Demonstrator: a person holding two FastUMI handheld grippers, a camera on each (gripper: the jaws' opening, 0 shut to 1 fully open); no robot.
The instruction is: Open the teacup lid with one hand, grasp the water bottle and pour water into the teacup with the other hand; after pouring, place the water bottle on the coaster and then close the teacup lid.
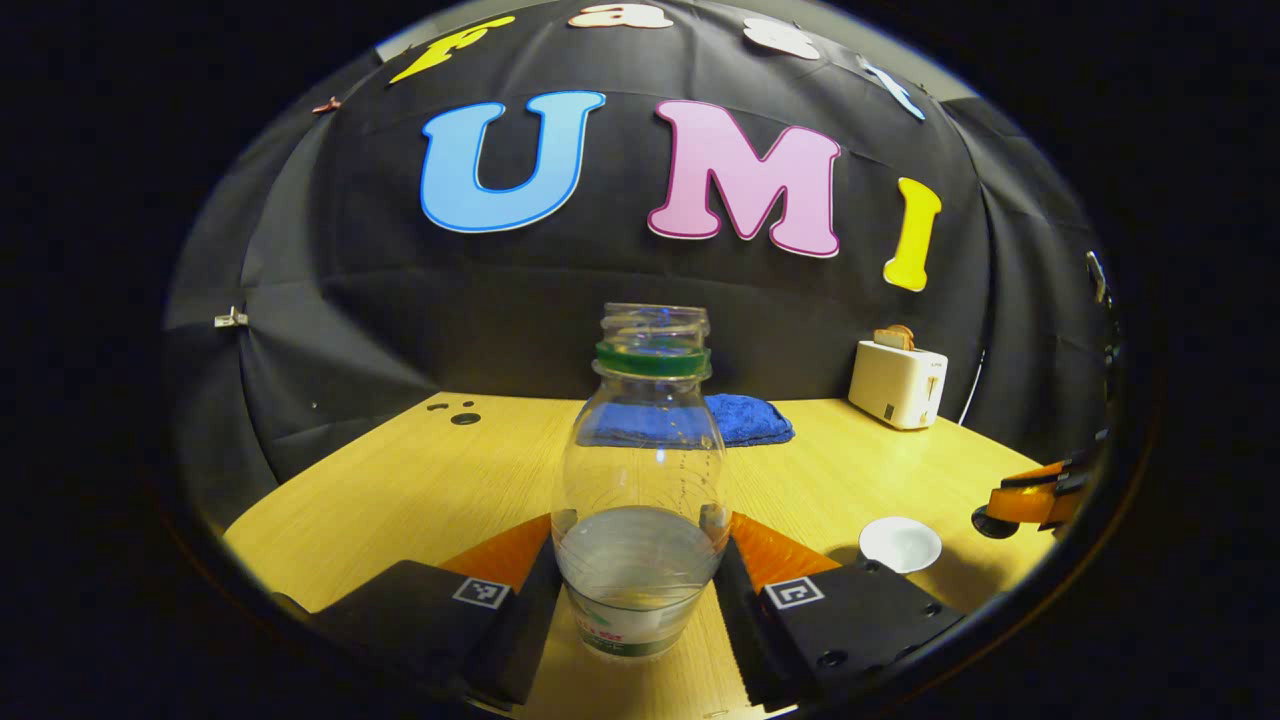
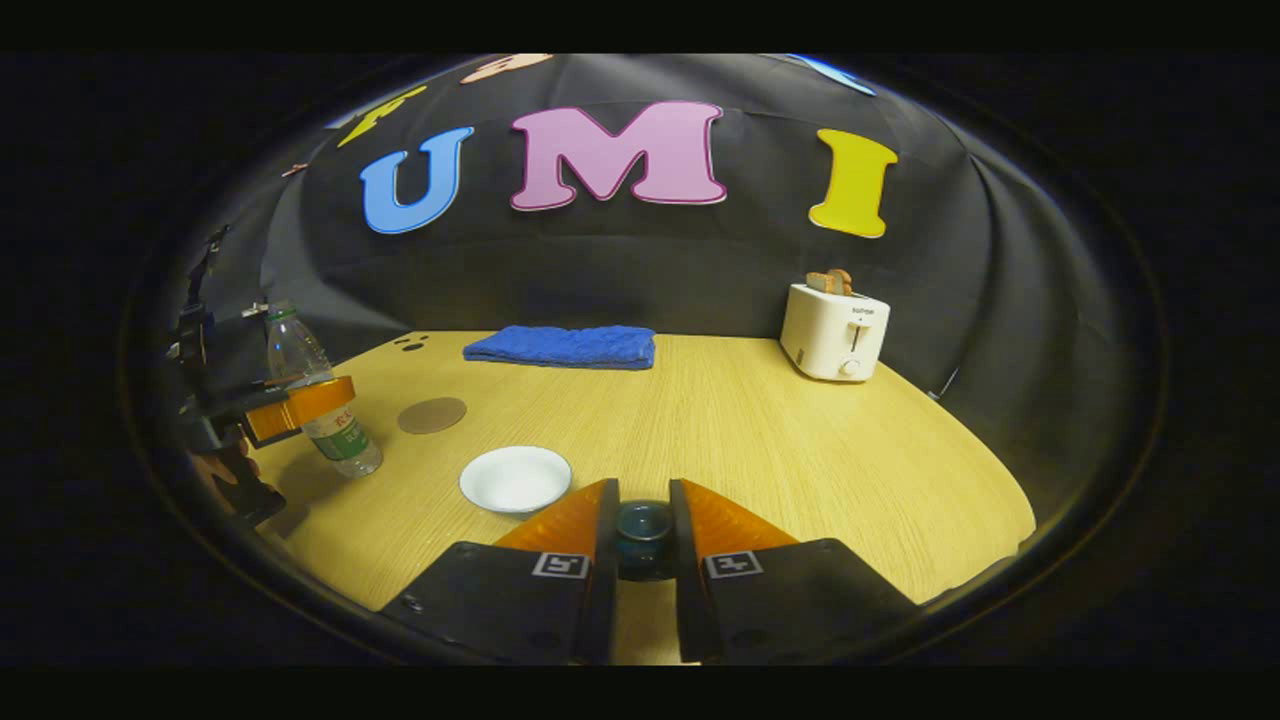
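Between the left gripper (image 1: 640,585)'s fingers stands the water bottle (image 1: 640,480) — upright, long axis vertical, open neck up, part full, its base on the table (image 1: 400,490). Both fingers press its sides; its label is too blurred to read. The right gripper (image 2: 643,530) is closed on a small dark knob-topped thing, seemingly the teacup lid (image 2: 643,535). Near it lie a white saucer (image 2: 515,478) and, farther off, the round coaster (image 2: 432,414) — then a blue cloth (image 2: 562,346) and toaster (image 2: 833,332) by the wall.
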